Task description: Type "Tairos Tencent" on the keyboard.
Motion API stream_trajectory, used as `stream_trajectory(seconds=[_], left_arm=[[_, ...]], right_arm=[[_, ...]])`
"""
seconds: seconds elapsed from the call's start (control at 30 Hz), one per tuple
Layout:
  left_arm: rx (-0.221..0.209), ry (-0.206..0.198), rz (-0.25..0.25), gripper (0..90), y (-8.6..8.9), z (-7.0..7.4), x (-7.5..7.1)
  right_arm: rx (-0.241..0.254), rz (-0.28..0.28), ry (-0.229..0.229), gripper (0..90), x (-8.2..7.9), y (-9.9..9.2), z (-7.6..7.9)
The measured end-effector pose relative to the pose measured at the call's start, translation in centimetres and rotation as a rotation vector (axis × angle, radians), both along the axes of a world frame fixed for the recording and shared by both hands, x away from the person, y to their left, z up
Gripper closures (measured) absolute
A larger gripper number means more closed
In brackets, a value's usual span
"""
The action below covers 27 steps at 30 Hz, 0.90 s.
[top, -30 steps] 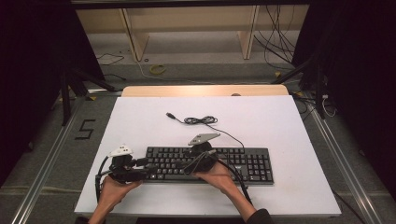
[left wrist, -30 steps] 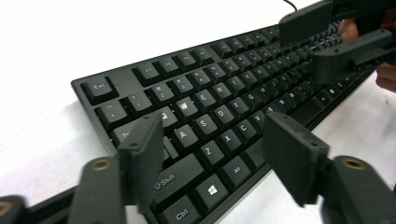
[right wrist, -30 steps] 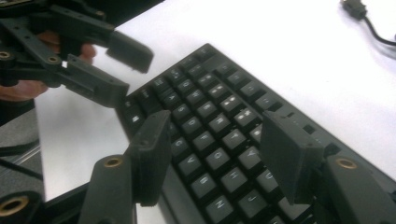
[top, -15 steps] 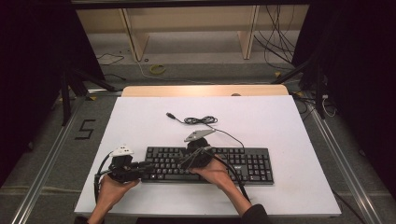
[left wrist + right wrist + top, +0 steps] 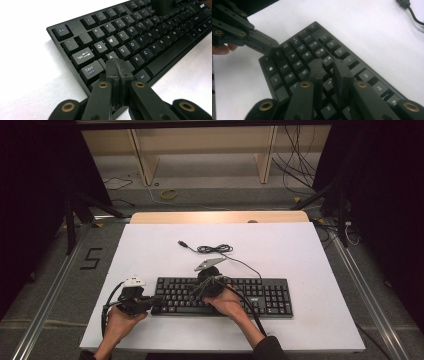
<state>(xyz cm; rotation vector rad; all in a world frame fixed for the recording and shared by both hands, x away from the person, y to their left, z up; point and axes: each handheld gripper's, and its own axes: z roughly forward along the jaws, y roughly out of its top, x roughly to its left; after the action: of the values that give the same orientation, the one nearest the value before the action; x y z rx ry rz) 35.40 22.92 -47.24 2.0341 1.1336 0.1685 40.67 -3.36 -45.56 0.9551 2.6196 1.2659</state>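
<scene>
High view: black keyboard (image 5: 225, 296) near the white table's (image 5: 300, 250) front edge, left gripper (image 5: 150, 302) at its left end, right gripper (image 5: 197, 290) over its middle; left gripper view: jaws pressed together, empty, above the A key (image 5: 110, 57); right gripper view: jaws just narrowed to a slim gap, gripping nothing, over the keys.

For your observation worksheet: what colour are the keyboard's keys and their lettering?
The flat plastic keyboard has black keys with white lettering, clearest in the left gripper view.

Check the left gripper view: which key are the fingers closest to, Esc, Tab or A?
The A key. The left gripper has its shut fingers right at its near edge; Tab lies further left and Esc sits at the far corner.
</scene>
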Motion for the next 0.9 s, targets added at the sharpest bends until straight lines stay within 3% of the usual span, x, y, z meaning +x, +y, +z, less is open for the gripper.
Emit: stream_trajectory(seconds=[0.3,0.9], left_arm=[[0.012,0.013,-0.002,89.0,0.0,-0.1,0.1],[0.025,0.034,-0.006,89.0,-0.1,-0.4,0.3]], right_arm=[[-0.038,-0.008,0.013,89.7,0.5,0.4,-0.9],[-0.057,-0.008,0.031,90.0,0.8,0.8,-1.6]])
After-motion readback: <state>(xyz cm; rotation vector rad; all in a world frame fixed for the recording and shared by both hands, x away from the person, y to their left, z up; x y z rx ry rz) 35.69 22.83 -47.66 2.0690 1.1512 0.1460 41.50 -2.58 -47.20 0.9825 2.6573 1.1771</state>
